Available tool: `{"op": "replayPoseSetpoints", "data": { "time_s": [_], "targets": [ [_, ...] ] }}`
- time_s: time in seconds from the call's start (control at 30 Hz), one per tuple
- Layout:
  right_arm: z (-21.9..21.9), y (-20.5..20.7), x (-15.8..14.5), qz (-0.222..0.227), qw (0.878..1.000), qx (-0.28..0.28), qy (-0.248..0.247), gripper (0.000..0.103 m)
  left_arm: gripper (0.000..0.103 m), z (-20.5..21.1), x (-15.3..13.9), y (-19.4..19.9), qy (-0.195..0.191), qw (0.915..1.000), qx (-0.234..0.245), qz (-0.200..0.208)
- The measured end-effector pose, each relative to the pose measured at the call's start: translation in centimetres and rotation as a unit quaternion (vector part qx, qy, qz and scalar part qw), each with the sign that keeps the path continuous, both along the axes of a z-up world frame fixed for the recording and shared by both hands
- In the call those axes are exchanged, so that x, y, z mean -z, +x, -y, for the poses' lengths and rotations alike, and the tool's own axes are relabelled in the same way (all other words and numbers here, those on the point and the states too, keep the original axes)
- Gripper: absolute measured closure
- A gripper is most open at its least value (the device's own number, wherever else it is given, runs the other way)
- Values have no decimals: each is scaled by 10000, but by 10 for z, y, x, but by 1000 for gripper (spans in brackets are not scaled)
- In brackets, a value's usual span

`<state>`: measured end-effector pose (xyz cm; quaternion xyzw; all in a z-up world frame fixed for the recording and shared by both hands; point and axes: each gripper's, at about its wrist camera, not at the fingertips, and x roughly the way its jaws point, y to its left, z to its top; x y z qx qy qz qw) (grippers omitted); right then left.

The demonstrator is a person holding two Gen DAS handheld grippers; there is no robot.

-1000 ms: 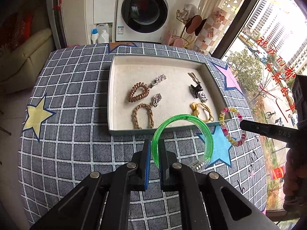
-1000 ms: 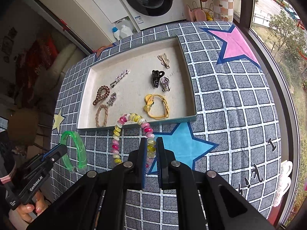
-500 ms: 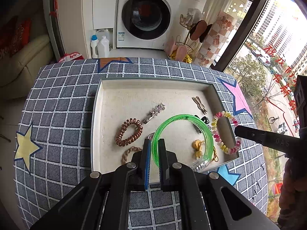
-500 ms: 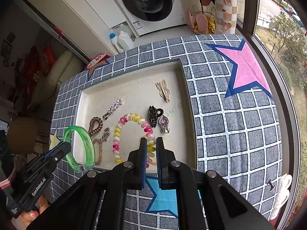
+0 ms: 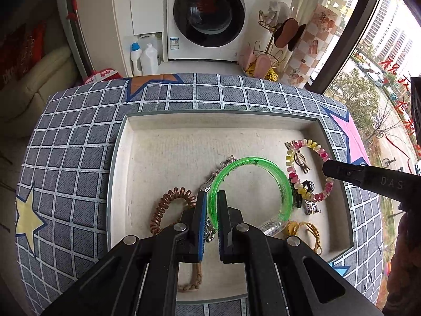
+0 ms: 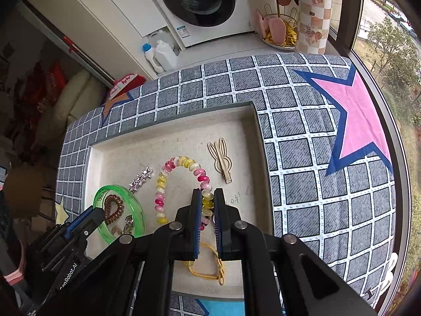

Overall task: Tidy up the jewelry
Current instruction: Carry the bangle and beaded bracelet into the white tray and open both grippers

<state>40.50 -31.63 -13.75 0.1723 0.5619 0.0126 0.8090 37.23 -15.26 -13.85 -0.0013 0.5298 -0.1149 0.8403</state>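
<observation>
A: Where is each piece hanging?

B: The left gripper [image 5: 209, 197] is pinching the green bangle [image 5: 265, 166] by its rim, upright over the tray [image 5: 118, 158]; the right gripper [image 6: 208, 197] is clamping the bead bracelet [image 6: 168, 168], also above the tray.

A: And the drop?

B: Straight down; bare tray floor is lying beyond both, near the far wall.

Green bangle [image 5: 263, 169], pink-yellow beaded bracelet [image 6: 168, 169], grey checked cloth [image 6: 302, 121].

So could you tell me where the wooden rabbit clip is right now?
In the right wrist view, the wooden rabbit clip lies in the tray near its right wall, beside the beaded bracelet.
</observation>
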Motion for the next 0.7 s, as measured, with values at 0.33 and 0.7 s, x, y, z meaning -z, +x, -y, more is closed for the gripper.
{"op": "replayPoseSetpoints", "data": {
  "time_s": [0.33,0.7],
  "targets": [
    [3,22,25,-178,9998,49,-20,93,83,14,24,14,303,9994,110,-138],
    [4,23,35,-280,9996,-17,59,93,83,20,29,12,551,9982,211,-114]
  ]
}}
